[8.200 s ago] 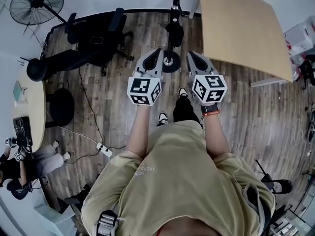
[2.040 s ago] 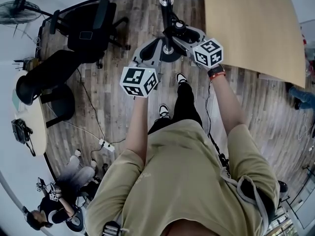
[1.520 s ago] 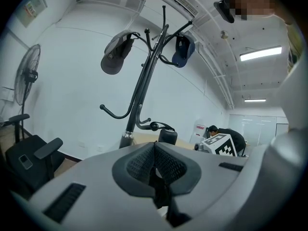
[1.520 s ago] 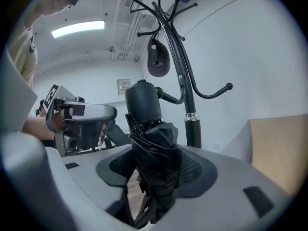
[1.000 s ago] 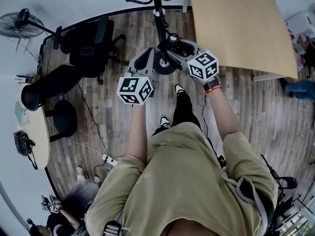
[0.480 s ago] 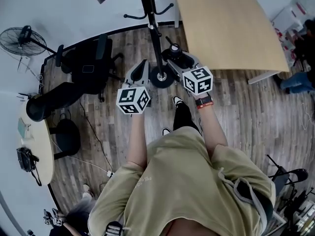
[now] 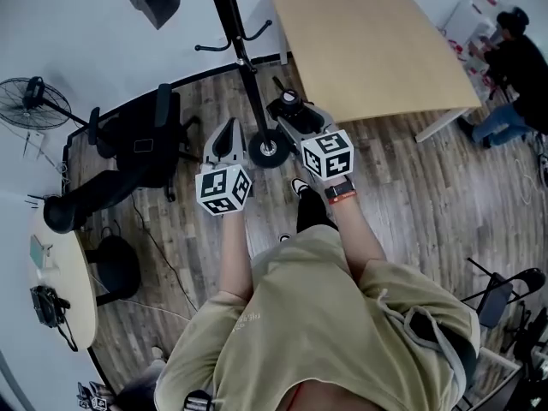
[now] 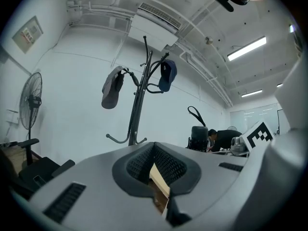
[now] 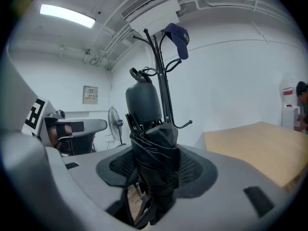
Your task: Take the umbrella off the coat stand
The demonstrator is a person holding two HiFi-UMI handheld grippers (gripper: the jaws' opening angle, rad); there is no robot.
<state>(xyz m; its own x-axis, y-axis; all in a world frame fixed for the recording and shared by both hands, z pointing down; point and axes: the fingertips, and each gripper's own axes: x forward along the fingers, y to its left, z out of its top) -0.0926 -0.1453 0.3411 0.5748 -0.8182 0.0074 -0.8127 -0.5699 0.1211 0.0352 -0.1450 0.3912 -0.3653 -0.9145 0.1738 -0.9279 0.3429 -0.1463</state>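
Observation:
A folded black umbrella (image 9: 155,150) stands upright between the jaws of my right gripper (image 9: 154,179), which is shut on its canopy. Its rounded handle (image 9: 142,100) rises above the jaws. In the head view the right gripper (image 7: 291,120) holds the umbrella (image 7: 286,103) just right of the black coat stand (image 7: 234,41), apart from the pole. My left gripper (image 7: 224,137) hovers left of the stand's base (image 7: 268,150), shut with nothing in it. From the left gripper view (image 8: 156,177) I see the stand (image 8: 137,107) with a grey cap (image 8: 112,87) and a blue cap (image 8: 167,75).
A light wooden table (image 7: 368,50) stands right of the stand. Black office chairs (image 7: 141,139) and a floor fan (image 7: 30,101) are at the left, by a round table (image 7: 64,285). A person (image 7: 514,67) bends at the far right. Cables run over the wooden floor.
Both grippers have risen, and the right one has carried the umbrella off the pole to its right. The head view has tipped up, showing more of the stand and wall.

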